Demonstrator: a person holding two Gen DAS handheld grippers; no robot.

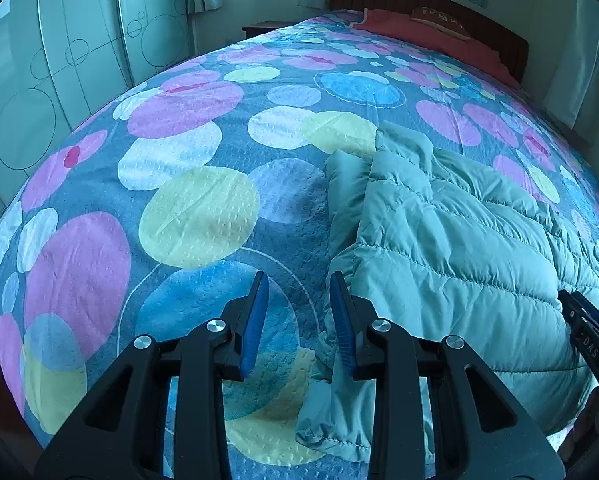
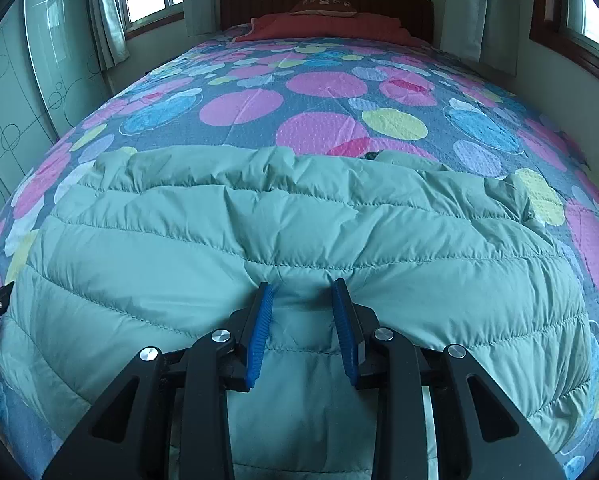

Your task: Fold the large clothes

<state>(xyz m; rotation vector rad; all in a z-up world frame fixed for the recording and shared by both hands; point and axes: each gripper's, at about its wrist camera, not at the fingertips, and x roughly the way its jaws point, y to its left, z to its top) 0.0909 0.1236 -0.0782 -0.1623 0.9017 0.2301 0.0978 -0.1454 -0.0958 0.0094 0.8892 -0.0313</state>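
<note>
Your right gripper [image 2: 301, 292] sits lowest and closest to the work: its blue pads [image 2: 259, 328] are part-way spread, and a ridge of the green puffer jacket [image 2: 299, 240] rises between them. Whether the pads really pinch that ridge I cannot tell; the fabric puckers toward the tips, but a gap shows along most of each pad.

Your left gripper [image 1: 299, 284] has its fingers [image 1: 255, 320] equally part-way spread and holding nothing. They hover over the spotted bedspread [image 1: 195, 216], just beside the jacket's edge, with a sleeve cuff [image 1: 335, 428] lying under and beside the right-hand finger.

Moving outward, the jacket lies across the near end of the bed [image 2: 319, 92], quilted side up and mostly spread flat. In the left wrist view its far part [image 1: 383, 168] looks bunched or turned over on itself, so one side may already be brought in, though I would not call that a clean fold. In the right wrist view the far edge [image 2: 259, 160] is rumpled rather than squared.

My judgement: you are early in the task. The jacket is laid out, a sleeve still trails loose at the near edge, and no tidy halving is visible. What remains is tucking that sleeve in, folding the sides, then doubling the body over.

A red pillow [image 2: 323, 24] sits well apart at the headboard.
</note>
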